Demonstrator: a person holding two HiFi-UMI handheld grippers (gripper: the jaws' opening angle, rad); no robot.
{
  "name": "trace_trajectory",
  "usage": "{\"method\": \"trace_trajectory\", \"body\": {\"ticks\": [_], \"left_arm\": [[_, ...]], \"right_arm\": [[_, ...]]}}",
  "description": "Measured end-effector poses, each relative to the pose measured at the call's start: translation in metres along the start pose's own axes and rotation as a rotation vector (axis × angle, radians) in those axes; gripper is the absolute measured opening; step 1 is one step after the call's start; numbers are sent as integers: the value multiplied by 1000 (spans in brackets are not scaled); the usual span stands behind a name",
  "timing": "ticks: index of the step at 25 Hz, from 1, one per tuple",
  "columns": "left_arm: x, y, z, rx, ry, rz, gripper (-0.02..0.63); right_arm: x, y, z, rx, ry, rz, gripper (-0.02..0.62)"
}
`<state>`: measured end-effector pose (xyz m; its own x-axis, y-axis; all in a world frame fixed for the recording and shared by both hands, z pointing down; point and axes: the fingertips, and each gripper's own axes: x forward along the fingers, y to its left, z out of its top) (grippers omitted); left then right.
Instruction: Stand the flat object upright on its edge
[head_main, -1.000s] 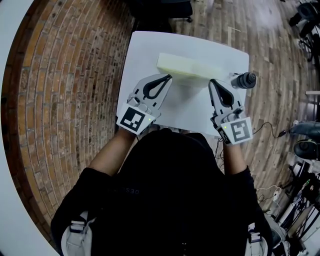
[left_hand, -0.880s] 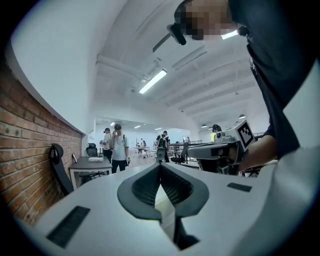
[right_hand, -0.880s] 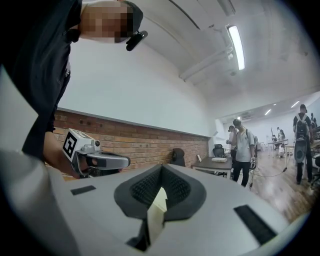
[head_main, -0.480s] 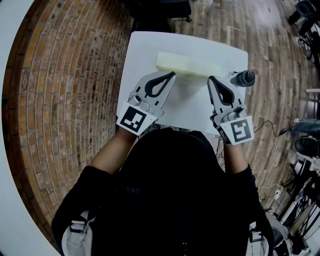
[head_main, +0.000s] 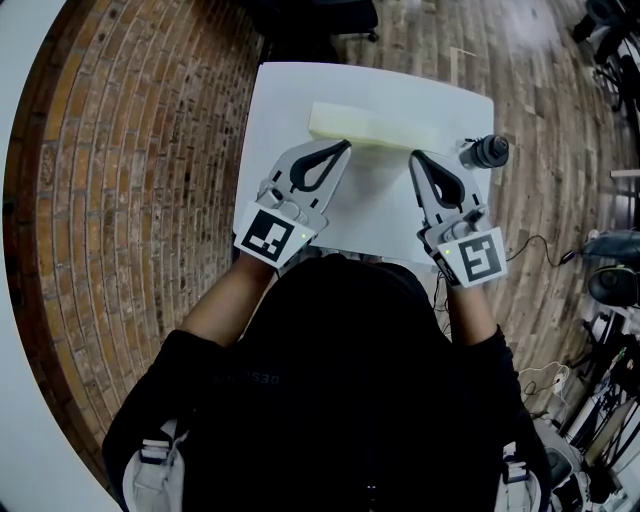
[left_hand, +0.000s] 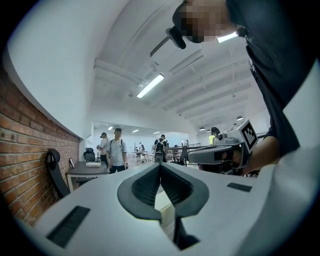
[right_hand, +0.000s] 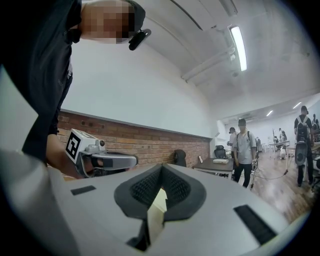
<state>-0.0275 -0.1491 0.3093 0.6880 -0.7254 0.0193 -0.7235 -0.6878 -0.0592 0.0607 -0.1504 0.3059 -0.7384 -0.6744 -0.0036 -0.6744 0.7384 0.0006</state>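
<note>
A long pale yellow foam block (head_main: 370, 128) lies across the far half of the white table (head_main: 285, 100). My left gripper (head_main: 345, 147) is shut, and its tip rests against the near edge of the block's left part. My right gripper (head_main: 414, 156) is also shut, with its tip at the near edge of the block's right part. Neither holds anything. In the left gripper view the shut jaws (left_hand: 160, 165) point up over the block (left_hand: 164, 207). The right gripper view shows the same, with the tips (right_hand: 161, 167) above the pale foam (right_hand: 157, 207).
A dark bottle (head_main: 486, 152) lies at the table's right edge, just beyond my right gripper. The floor is brick on the left and wooden planks on the right. People, desks and a chair (left_hand: 55, 167) stand far off in the room.
Both gripper tips have crept forward and slightly toward each other along the block's near edge. The jaws stay shut.
</note>
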Motion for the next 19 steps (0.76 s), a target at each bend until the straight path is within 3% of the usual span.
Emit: {"method": "trace_trajectory", "body": {"ticks": [19], "left_arm": [[2, -1, -6, -5, 13, 1, 20]], "right_arm": [[-1, -2, -9, 15, 27, -7, 6]]}}
